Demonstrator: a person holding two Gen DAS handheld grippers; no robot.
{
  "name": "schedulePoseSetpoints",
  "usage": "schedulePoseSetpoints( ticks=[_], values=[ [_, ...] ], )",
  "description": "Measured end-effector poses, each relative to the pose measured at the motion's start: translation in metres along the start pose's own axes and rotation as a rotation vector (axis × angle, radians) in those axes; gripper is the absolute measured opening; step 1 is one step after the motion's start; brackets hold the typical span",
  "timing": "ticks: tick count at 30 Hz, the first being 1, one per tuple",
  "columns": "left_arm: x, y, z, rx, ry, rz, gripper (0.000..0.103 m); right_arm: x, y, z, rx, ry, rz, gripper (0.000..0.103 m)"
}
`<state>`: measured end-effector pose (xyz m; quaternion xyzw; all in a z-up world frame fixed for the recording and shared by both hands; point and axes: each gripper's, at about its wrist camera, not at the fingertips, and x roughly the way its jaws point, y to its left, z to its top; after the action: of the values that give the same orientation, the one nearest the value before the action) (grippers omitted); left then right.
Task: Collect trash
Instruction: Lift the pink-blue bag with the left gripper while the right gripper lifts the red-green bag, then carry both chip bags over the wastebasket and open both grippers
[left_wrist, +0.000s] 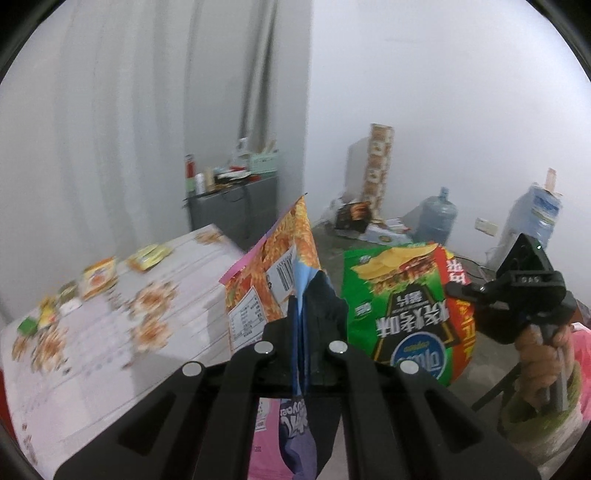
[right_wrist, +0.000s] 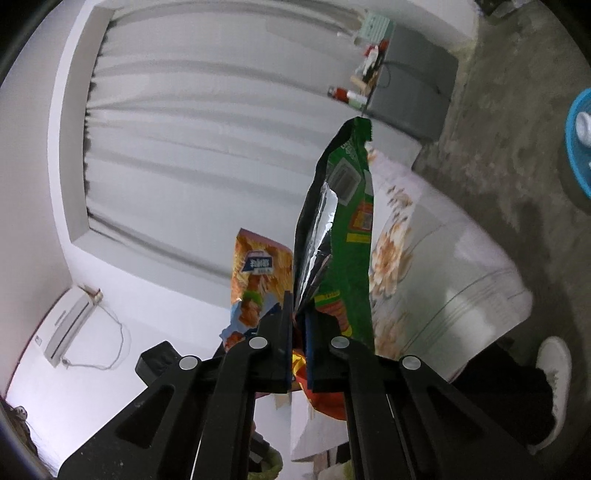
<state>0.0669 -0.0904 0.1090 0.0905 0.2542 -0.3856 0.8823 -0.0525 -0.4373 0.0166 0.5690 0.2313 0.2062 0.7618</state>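
Each gripper pinches 1 empty snack bag in the air beside the table. The left gripper (left_wrist: 301, 332) has its fingers pressed on the edge of an orange bag (left_wrist: 284, 258), which stands up from the jaws. The right gripper (right_wrist: 299, 332) clamps a green bag (right_wrist: 347, 236) near its lower end, the torn foil mouth gaping above the fingers.

Both bags look light, thin and crinkly. I judge they will flop and twist rather than hold shape, and the glossy film may slip if the grip is shallow. A flat seam or folded edge is the best place to hold, as both grips seem to be now; the green bag's ragged foil rim looks likely to tear further.

The table (left_wrist: 110, 350), under a floral cloth, carries about 6 small wrappers (left_wrist: 99, 277) along its far edge, well apart from both grippers. No bin is clearly visible, though something pink and green sits low at the right of the left view. On the floor stand a water jug (left_wrist: 437, 218) and boxes (left_wrist: 354, 218); a grey cabinet (left_wrist: 236, 214) stands behind the table. The upright bags hide much of each camera's forward view.
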Motion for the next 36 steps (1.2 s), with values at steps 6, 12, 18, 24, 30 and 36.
schedulePoseSetpoints(
  ticks=[6, 12, 18, 24, 30, 36],
  values=[
    [0.044, -0.042, 0.034, 0.057, -0.01, -0.114, 0.001, -0.017, -0.014, 0.017, 0.027, -0.07, 0.0, 0.003],
    [0.091, -0.09, 0.062, 0.103, -0.003, -0.233, 0.001, -0.037, -0.033, 0.037, 0.07, -0.147, -0.011, 0.003],
    [0.141, -0.14, 0.078, 0.155, 0.025, -0.331, 0.001, -0.052, -0.05, 0.057, 0.102, -0.207, -0.036, 0.003],
    [0.197, -0.172, 0.083, 0.175, 0.072, -0.387, 0.001, -0.071, -0.072, 0.087, 0.139, -0.241, -0.069, 0.003],
    [0.272, -0.185, 0.085, 0.115, 0.165, -0.437, 0.001, -0.072, -0.115, 0.116, 0.228, -0.263, -0.121, 0.003],
    [0.344, -0.208, 0.069, 0.092, 0.27, -0.445, 0.001, -0.085, -0.162, 0.123, 0.309, -0.311, -0.154, 0.003]
  ],
)
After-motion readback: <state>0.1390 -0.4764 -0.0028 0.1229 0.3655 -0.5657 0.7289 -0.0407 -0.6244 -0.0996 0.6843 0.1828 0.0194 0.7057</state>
